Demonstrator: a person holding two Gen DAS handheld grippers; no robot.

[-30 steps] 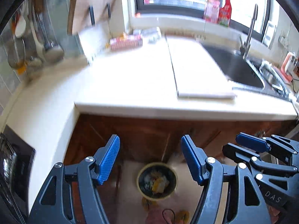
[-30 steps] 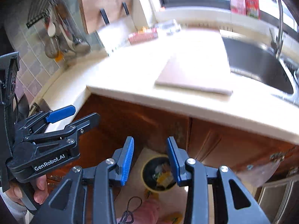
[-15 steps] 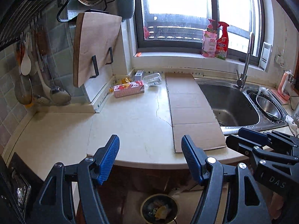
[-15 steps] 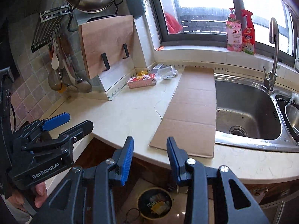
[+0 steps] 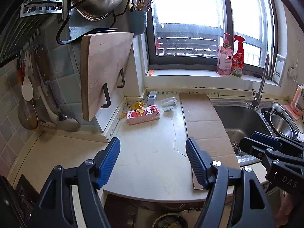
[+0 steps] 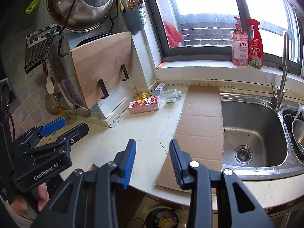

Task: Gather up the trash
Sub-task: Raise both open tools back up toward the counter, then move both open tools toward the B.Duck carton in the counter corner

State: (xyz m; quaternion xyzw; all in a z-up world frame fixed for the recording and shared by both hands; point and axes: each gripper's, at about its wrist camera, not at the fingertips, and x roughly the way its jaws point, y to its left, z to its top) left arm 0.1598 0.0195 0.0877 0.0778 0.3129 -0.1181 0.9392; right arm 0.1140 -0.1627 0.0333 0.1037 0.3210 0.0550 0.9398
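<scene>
Trash lies at the counter's back corner: a pink carton [image 5: 142,114] [image 6: 143,105], a crumpled clear bottle [image 5: 168,103] [image 6: 170,95], a yellow wrapper [image 5: 135,105] [image 6: 142,96] and a small grey box [image 5: 152,97] [image 6: 159,89]. A flat cardboard sheet [image 5: 205,129] [image 6: 199,129] lies beside the sink. The round trash bin [image 5: 169,221] [image 6: 163,217] stands on the floor below the counter edge. My left gripper [image 5: 153,146] hovers over the counter front, its jaws opening with nothing between them. My right gripper [image 6: 152,146] is narrower, open and empty.
A steel sink [image 6: 252,131] with its faucet [image 6: 281,72] fills the right side. A wooden cutting board [image 5: 104,72] leans in a rack on the left, ladles [image 5: 28,87] hang beside it, and a pot lid [image 6: 79,5] hangs above. Two cleaner bottles [image 5: 230,57] stand on the sill.
Both grippers have risen together from in front of the cabinet to above the counter. The trash bin slid from mid-view to the bottom edge. The left jaws spread slightly.
</scene>
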